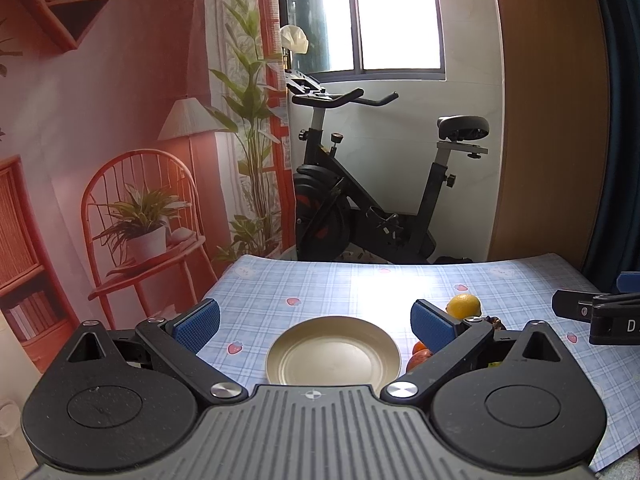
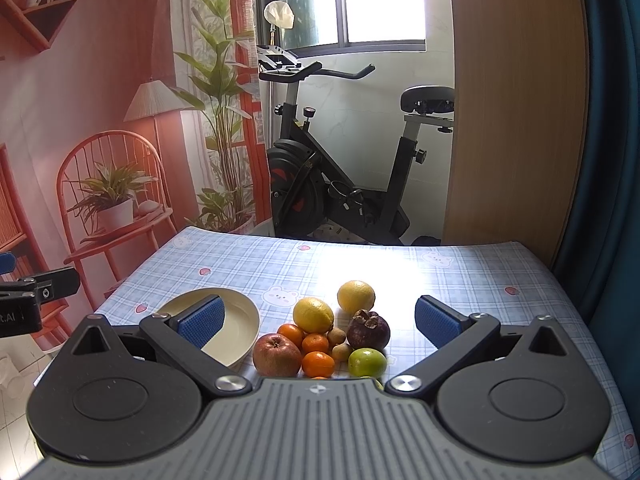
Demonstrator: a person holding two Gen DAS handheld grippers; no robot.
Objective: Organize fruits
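Note:
A cream plate (image 1: 332,354) (image 2: 240,320) lies bare on the checked tablecloth. Right of it sits a cluster of fruit: two lemons (image 2: 313,315) (image 2: 356,297), a red apple (image 2: 277,355), several small oranges (image 2: 316,354), a dark mangosteen (image 2: 368,330), a green fruit (image 2: 367,362) and small brown fruits (image 2: 336,336). My left gripper (image 1: 316,322) hovers open over the plate, holding nothing. My right gripper (image 2: 320,320) is open above the fruit cluster, also holding nothing. In the left wrist view only a lemon (image 1: 464,306) and oranges (image 1: 418,354) show past the right finger.
The table (image 2: 440,280) ends at a far edge, with an exercise bike (image 2: 340,168) behind it. A printed backdrop hangs at left, a wooden panel (image 2: 516,120) at right. Each gripper shows at the edge of the other's view, the right one (image 1: 600,316), the left one (image 2: 32,296).

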